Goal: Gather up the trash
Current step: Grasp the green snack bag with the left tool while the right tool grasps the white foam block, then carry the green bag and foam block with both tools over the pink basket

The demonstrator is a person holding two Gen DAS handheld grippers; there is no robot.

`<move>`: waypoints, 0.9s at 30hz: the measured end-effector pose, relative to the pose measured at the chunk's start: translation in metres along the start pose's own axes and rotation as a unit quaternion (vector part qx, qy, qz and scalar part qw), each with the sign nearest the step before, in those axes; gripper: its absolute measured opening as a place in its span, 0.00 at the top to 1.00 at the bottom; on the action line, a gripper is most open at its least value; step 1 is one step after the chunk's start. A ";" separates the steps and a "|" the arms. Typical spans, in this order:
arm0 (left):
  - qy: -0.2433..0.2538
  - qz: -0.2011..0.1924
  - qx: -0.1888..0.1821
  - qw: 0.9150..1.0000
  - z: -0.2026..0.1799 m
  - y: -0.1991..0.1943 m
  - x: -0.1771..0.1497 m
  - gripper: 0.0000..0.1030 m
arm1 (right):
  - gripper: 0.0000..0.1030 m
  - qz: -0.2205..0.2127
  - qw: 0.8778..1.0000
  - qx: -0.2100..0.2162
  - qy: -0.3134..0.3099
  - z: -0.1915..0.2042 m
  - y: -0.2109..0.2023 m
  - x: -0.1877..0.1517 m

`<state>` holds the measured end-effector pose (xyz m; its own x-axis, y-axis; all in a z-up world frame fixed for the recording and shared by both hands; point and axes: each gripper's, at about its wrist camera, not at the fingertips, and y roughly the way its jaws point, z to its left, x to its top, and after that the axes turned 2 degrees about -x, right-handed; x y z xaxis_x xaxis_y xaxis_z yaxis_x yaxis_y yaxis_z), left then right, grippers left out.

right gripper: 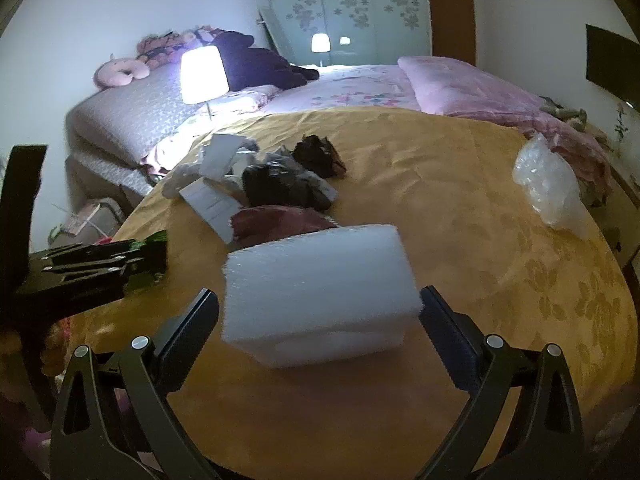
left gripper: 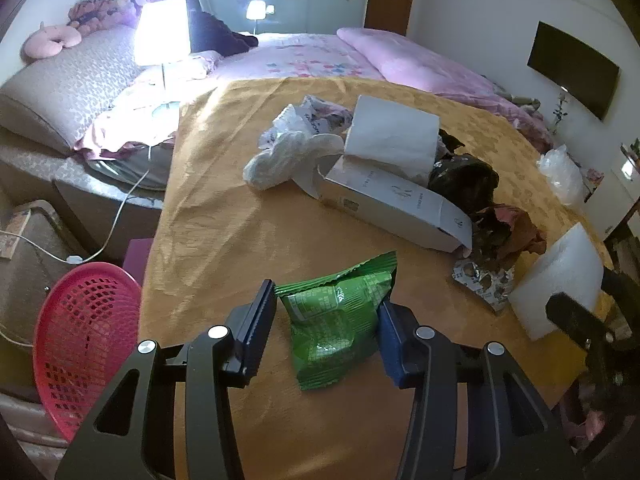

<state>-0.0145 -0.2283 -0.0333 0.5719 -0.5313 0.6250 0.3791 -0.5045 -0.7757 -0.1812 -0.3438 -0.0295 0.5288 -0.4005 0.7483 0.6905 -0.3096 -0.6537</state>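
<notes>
At the left edge of the left wrist view, a pink mesh basket (left gripper: pixel 86 344) stands beside the yellow-clothed table (left gripper: pixel 224 216), its lower rim cut off by the gripper frame. Centre: the left gripper (left gripper: pixel 326 324) is clamped on a crumpled green snack bag (left gripper: pixel 338 316), both pads pressing its sides; the bag's lower end rests on the cloth. Beyond lie a white carton (left gripper: pixel 394 208), a paper roll (left gripper: pixel 394 136) and dark wrappers, their kind hard to make out. At right, a white foam block (left gripper: pixel 560 276) is partly hidden by the other tool. In the right wrist view, the right gripper (right gripper: pixel 320 320) stands apart around the blurred foam block (right gripper: pixel 320 288); whether its pads touch it cannot be told. Far right lies a clear plastic bag (right gripper: pixel 548 184).
</notes>
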 end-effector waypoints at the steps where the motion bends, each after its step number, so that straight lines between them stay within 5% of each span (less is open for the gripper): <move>1: 0.000 -0.001 0.001 1.000 0.001 -0.001 -0.001 0.56 | 0.07 -0.002 1.000 -0.002 0.001 -0.001 0.000 -0.001; 6: 0.000 -0.006 0.005 1.000 0.003 -0.007 -0.003 0.56 | 0.27 0.008 1.000 0.006 0.005 -0.005 0.001 0.000; 16: -0.001 -0.023 0.010 1.000 0.014 -0.031 -0.009 0.56 | 0.28 -0.023 1.000 0.017 0.009 -0.003 -0.023 0.011; 27: -0.022 -0.058 0.060 0.996 0.045 -0.071 -0.015 0.56 | 0.28 -0.049 0.997 0.053 -0.008 0.029 -0.029 0.035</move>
<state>-0.0173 -0.1539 0.0090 0.5488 -0.4430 0.7089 0.5269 -0.4750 -0.7048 -0.1689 -0.3238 0.0192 0.4645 -0.3585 0.8098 0.7867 -0.2529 -0.5632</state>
